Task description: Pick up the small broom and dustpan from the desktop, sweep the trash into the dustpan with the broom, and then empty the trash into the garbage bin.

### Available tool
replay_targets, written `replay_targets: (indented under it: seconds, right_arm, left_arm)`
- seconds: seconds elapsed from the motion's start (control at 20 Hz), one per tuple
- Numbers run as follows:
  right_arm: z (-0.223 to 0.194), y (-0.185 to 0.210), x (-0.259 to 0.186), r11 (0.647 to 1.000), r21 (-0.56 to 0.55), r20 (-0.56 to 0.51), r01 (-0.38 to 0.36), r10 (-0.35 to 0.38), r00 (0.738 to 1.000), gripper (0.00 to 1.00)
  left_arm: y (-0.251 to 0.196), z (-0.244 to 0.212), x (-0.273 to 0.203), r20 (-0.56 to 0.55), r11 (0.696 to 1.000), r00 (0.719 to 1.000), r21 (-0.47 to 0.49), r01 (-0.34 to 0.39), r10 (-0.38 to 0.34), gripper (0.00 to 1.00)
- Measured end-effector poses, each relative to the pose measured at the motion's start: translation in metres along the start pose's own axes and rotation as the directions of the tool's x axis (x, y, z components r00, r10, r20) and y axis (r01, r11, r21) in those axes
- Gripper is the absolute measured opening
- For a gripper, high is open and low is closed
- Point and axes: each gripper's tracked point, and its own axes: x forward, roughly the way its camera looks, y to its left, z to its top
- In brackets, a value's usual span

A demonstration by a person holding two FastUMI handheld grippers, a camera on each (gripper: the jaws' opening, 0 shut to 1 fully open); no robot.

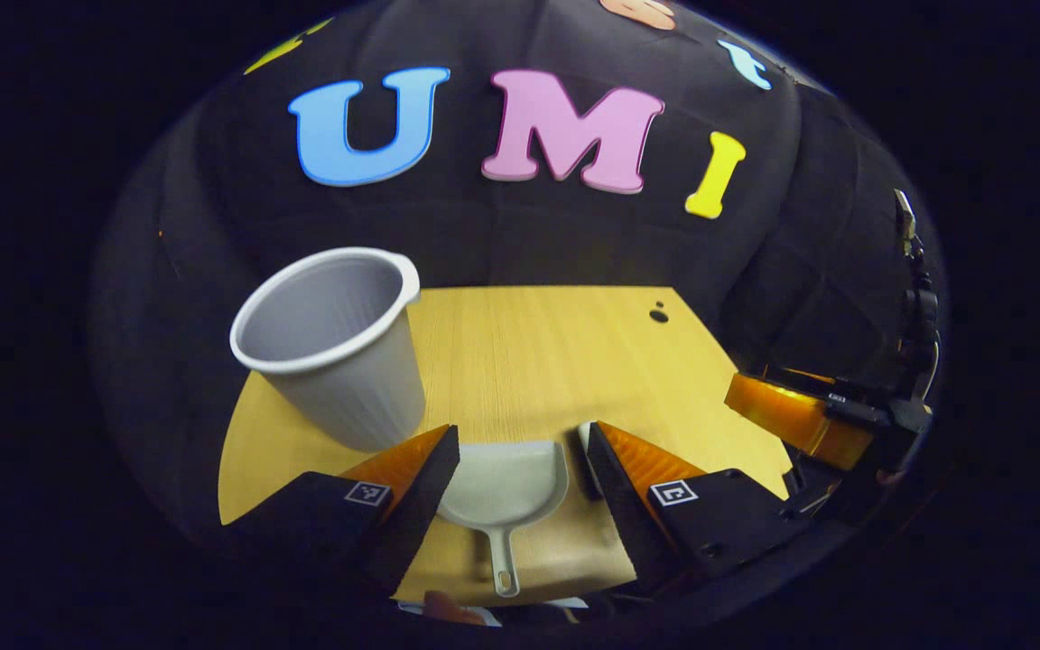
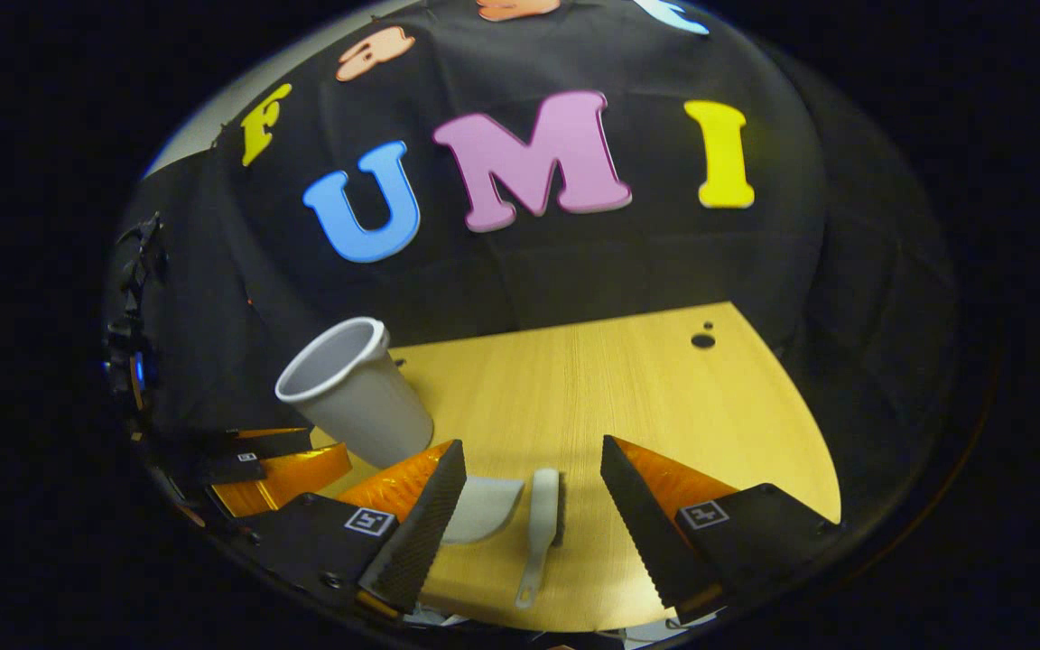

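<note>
Between left gripper (image 1: 520,460) spread fingers — dustpan (image 1: 502,483), right gripper (image 2: 529,474) likewise agape, broom (image 2: 545,510) seemingly beneath.

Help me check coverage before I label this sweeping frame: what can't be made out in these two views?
- Broom: in the left gripper view, mostly hidden behind the left tool's finger.
- Dustpan: in the right gripper view, partly covered by the right tool's finger.
- Trash: too small to identify on the desktop.
- Cup: its base is hidden in both views.

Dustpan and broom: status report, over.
Both claws open, left claw over dustpan, right claw over broom. Neither gripped. Cup close left of dustpan.
</note>
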Motion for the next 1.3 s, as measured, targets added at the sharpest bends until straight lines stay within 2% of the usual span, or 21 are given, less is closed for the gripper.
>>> replay_targets:
  seconds: [0.1,0.15,0.3,0.4,0.45,0.55,0.65,0.7,1.0,1.3]
  right_arm:
    - [0.046,0.013,-0.017,0.998,-0.058,0.156,-0.013,0.022,0.988,0.98]
    - [0.059,0.016,-0.024,0.996,-0.091,0.223,-0.018,0.038,0.974,0.98]
    - [0.083,0.026,-0.044,0.984,-0.172,0.353,-0.044,0.103,0.930,0.98]
    - [0.093,0.028,-0.057,0.978,-0.197,0.396,-0.074,0.148,0.906,0.98]
    - [0.099,0.028,-0.067,0.975,-0.205,0.429,-0.088,0.171,0.887,0.98]
    - [0.117,0.029,-0.084,0.971,-0.223,0.522,-0.089,0.196,0.830,0.97]
    - [0.128,0.039,-0.097,0.969,-0.239,0.563,-0.067,0.195,0.803,0.97]
    - [0.124,0.045,-0.098,0.966,-0.250,0.565,-0.056,0.193,0.802,0.97]
    - [0.090,0.069,-0.104,0.975,-0.224,0.552,-0.007,0.132,0.823,0.97]
    - [0.050,0.092,-0.105,0.977,-0.208,0.508,0.036,0.077,0.858,0.97]
  left_arm:
    - [-0.006,0.027,-0.023,0.152,1.000,0.988,0.000,-0.008,0.008,0.87]
    - [-0.008,0.038,-0.033,0.232,1.000,0.973,-0.001,-0.014,0.014,0.87]
    - [-0.006,0.061,-0.084,0.431,0.996,0.899,0.016,-0.092,0.076,0.86]
    - [-0.013,0.076,-0.103,0.567,0.994,0.819,0.000,-0.112,0.092,0.86]
    - [-0.013,0.074,-0.115,0.600,0.993,0.793,-0.024,-0.116,0.107,0.84]
    - [-0.001,0.059,-0.137,0.631,0.989,0.762,-0.062,-0.137,0.145,0.84]
    - [0.014,0.043,-0.148,0.627,0.982,0.757,-0.087,-0.168,0.185,0.84]
    - [0.019,0.041,-0.149,0.620,0.979,0.759,-0.098,-0.178,0.200,0.84]
    - [0.028,0.040,-0.158,0.619,0.983,0.765,-0.091,-0.157,0.179,0.84]
    - [0.056,-0.008,-0.166,0.604,0.990,0.784,-0.092,-0.111,0.144,0.84]
